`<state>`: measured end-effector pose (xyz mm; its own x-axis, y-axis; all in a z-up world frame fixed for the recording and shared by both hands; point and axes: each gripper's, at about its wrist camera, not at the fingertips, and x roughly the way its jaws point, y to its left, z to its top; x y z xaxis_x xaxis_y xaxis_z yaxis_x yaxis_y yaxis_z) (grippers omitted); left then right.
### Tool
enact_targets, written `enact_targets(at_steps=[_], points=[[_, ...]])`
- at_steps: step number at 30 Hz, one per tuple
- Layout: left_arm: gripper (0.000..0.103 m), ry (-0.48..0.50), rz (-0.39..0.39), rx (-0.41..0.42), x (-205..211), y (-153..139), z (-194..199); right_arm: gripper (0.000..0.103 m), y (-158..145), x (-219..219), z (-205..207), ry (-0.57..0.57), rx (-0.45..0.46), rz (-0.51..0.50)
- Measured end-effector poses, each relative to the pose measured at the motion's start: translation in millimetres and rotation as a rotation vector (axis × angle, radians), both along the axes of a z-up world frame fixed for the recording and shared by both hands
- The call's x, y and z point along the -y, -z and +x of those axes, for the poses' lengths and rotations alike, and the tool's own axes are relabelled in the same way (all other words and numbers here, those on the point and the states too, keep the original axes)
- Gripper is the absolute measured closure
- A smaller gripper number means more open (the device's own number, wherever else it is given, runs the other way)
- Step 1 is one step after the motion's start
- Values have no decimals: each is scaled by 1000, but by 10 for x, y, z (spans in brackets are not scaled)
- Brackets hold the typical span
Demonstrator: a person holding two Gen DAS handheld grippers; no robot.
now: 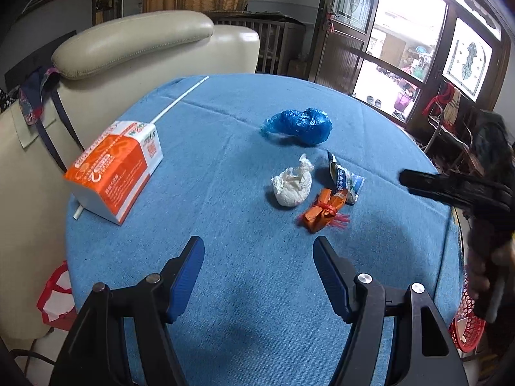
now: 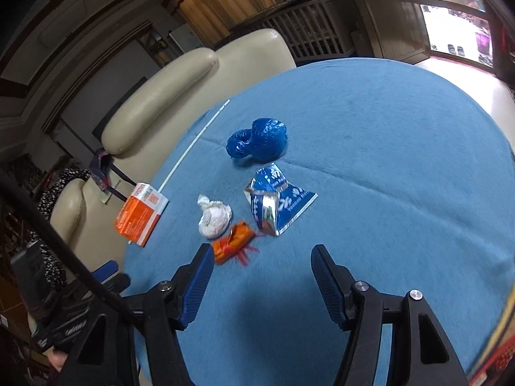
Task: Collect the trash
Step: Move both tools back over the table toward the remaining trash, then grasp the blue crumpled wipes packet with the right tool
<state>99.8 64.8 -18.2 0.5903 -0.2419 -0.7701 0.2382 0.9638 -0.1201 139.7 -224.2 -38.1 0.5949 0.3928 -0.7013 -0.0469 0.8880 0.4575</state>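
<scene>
My left claw (image 1: 259,252): released, nothing between its fingers, above the tabletop's (image 1: 225,160) near edge.
My right claw (image 2: 262,262): released, empty, orange wrapper (image 2: 232,242) touching its left fingertip.
Trash: white wad (image 1: 292,185), foil packet (image 2: 273,206), blue bag (image 1: 297,125), mid-tabletop.
Orange carton (image 1: 112,172): left edge.

Surface (image 1: 225,160): carries all the trash.
Middle: the tissue ball (image 1: 292,186), the candy wrapper (image 1: 322,213) just in front of it, the snack packet (image 1: 344,181) just to its right.
Behind: the crumpled bag (image 1: 299,126), a little apart from the three.
Left edge: the carton (image 1: 117,170), lying on the long stick (image 1: 180,99).
Beyond the left edge: the armchair (image 1: 135,41).
Near right edge: the basket (image 1: 466,325), lower than the surface.
</scene>
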Motion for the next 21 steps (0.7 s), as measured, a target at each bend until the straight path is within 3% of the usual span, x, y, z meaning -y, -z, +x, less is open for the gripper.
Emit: enact_targets(at_steps=[11,14,16,21], points=[[32,-9,17,-46,-230,74,335,39,416,-486,1029,-76,-73,-152],[32,6,8,-56,-180,66,482,56,579,-594,1136,-106,-127,-211],[32,22,-10,-72,-120,75,591,57,603,-627,1098,-120,-100,-243],[32,76,-35,-123,177,174,884,58,607,-395,946,-92,-107,-199]])
